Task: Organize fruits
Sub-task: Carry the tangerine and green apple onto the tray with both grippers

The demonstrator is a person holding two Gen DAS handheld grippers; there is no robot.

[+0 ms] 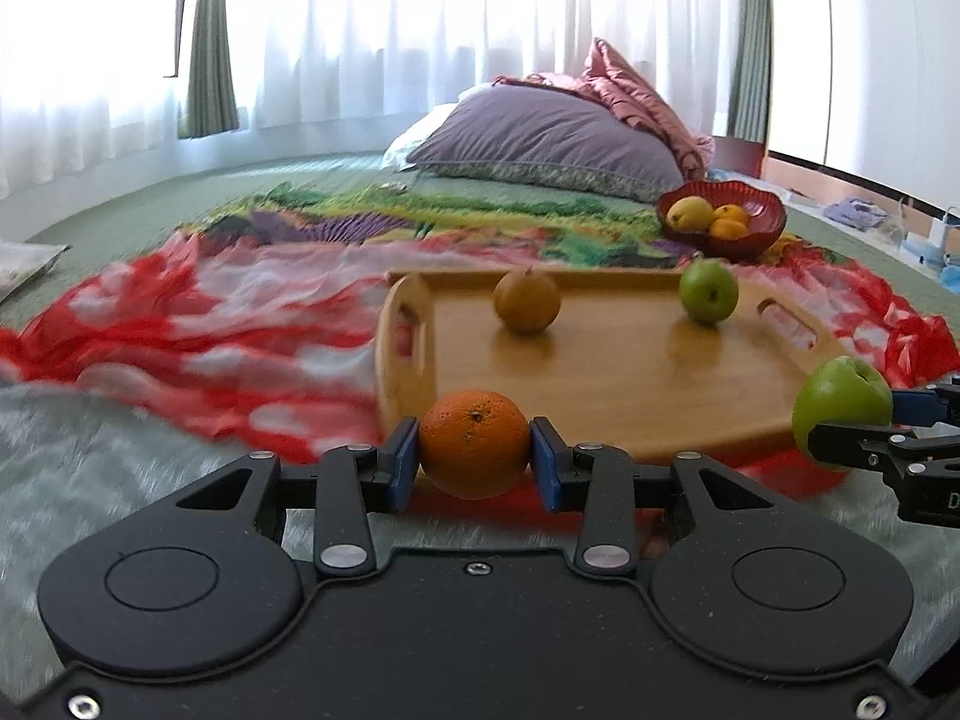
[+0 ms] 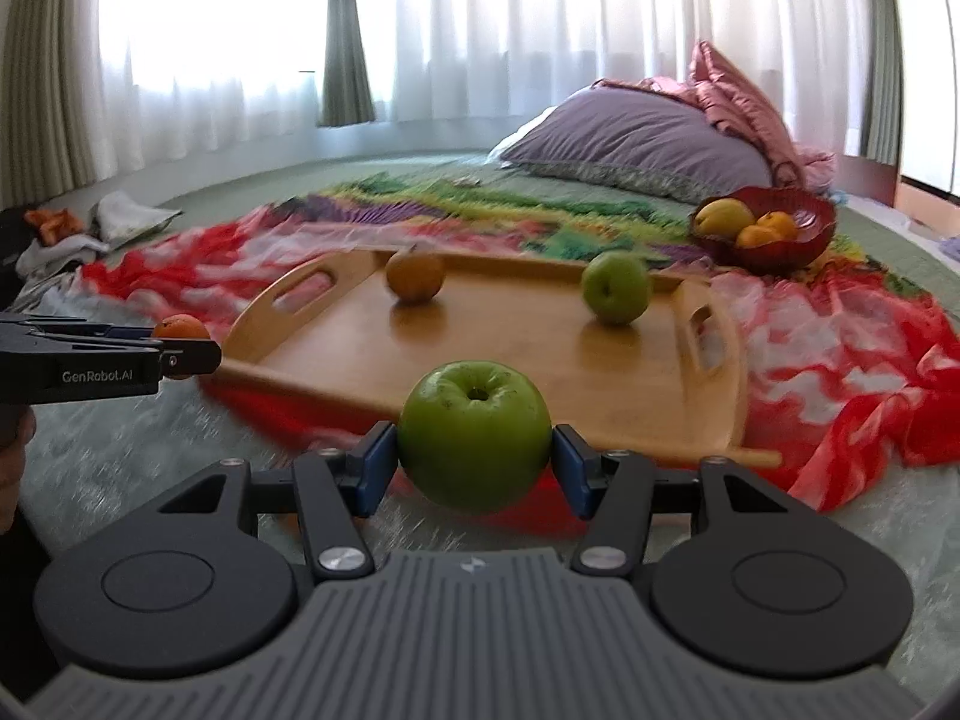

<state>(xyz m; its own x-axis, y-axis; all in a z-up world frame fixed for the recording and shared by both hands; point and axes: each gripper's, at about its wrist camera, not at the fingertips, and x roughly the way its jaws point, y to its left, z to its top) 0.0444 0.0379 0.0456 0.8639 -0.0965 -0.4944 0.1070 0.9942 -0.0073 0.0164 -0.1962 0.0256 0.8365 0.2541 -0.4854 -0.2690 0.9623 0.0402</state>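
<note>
My left gripper [image 1: 474,465] is shut on an orange [image 1: 474,441], held just before the near left corner of a wooden tray [image 1: 600,384]. My right gripper [image 2: 474,468] is shut on a green apple [image 2: 474,441], held at the tray's [image 2: 540,372] near edge. The apple also shows at the right of the left wrist view [image 1: 840,405]; the orange shows at the left of the right wrist view [image 2: 180,327]. On the tray stand a brownish-orange fruit [image 1: 527,300] [image 2: 415,277] and a second green apple [image 1: 708,291] [image 2: 617,288].
A red bowl [image 1: 762,219] [image 2: 810,222] with a yellow fruit and two oranges stands beyond the tray's far right. The tray lies on a colourful cloth [image 1: 210,324] over a bed. A purple pillow [image 1: 540,138] and pink bedding lie at the back.
</note>
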